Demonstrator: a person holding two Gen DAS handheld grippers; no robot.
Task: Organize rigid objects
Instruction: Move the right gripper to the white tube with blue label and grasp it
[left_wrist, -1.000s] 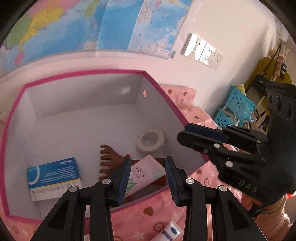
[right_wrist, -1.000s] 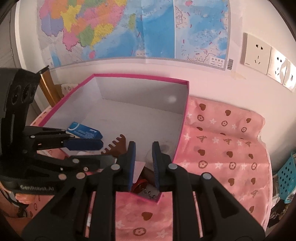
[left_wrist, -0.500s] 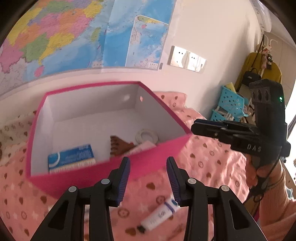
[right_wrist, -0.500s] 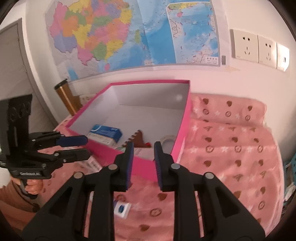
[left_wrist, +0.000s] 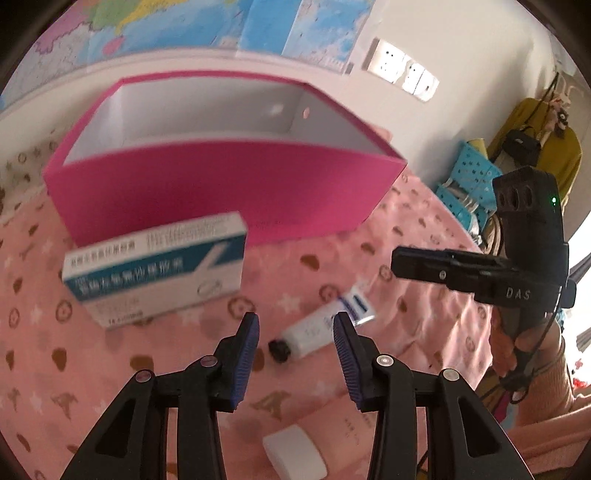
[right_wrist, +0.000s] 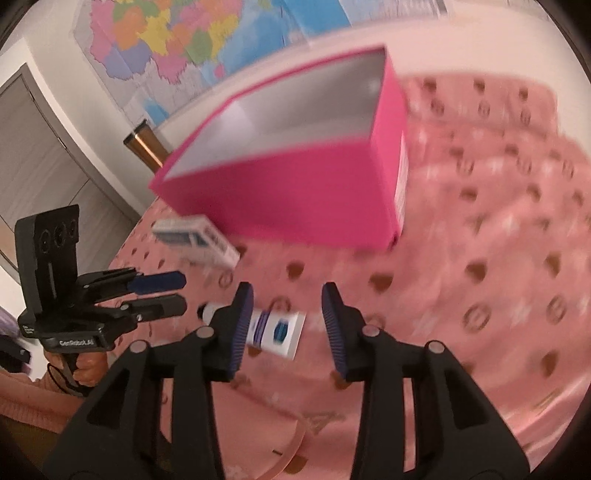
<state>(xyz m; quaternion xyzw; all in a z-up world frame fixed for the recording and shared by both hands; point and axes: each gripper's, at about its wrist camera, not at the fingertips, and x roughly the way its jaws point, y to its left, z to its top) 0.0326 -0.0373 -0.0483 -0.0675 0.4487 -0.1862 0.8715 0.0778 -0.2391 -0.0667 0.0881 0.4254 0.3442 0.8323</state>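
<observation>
Pink heart-print cloth (left_wrist: 424, 325) covers the surface, w/ wall map (right_wrist: 177, 40) and sockets (left_wrist: 402, 72) behind; pink box (left_wrist: 229, 192) stands at the back, white inside, contents hidden by its near wall; blue-white medicine carton (left_wrist: 159, 267) lies just in front of the box, blurred; white bar-like item (left_wrist: 295, 448) sits near the bottom edge. Vs 0.5 s ago both cams have dropped lower and closer to the cloth; right fingers were nearly together then, now spread. Tube (left_wrist: 325, 323) lies on the cloth w/ its black cap toward the left gripper (left_wrist: 296, 319), between and just beyond its spread fingers, untouched; right gripper (right_wrist: 287, 293) also spread, tube (right_wrist: 275, 328) just below the gap, partly behind its left finger.
</observation>
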